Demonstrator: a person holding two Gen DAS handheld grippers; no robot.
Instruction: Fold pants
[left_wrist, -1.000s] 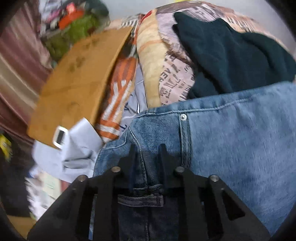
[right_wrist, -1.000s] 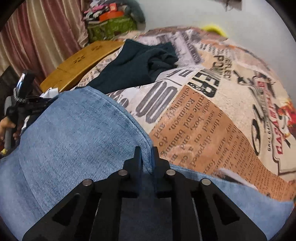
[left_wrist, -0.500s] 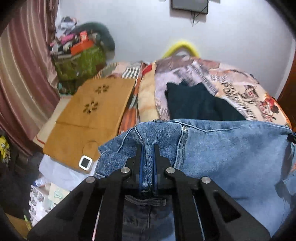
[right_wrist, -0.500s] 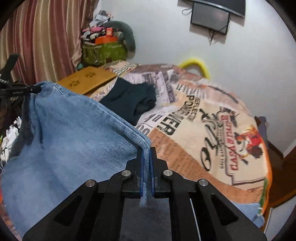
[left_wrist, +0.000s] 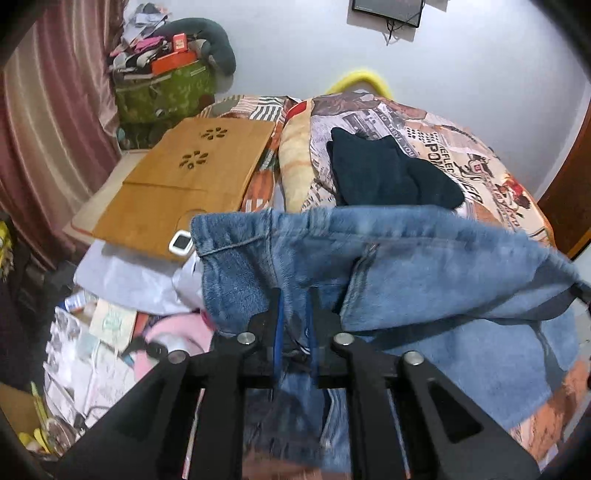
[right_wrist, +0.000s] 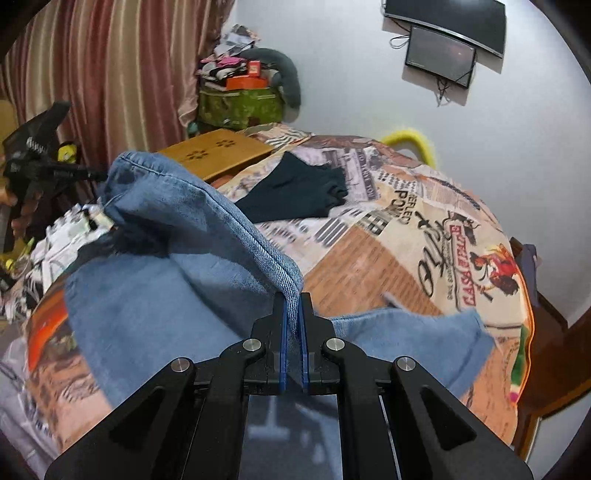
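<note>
Blue denim pants hang in the air above the bed, stretched between my two grippers. My left gripper is shut on the waistband end of the pants. My right gripper is shut on a folded seam edge of the pants, at the other end. The loose lower part of the pants trails onto the bed's printed cover. In the right wrist view the left gripper shows at far left holding the waistband up.
A dark folded garment lies on the bed further back. A wooden lap desk lies at the bed's left with a small white device. Floor clutter is at left. Curtain and a green bag stand behind.
Both grippers have risen, lifting the pants off the bed; more of the room and wall shows in both views now. The pants now sag between the grippers.
</note>
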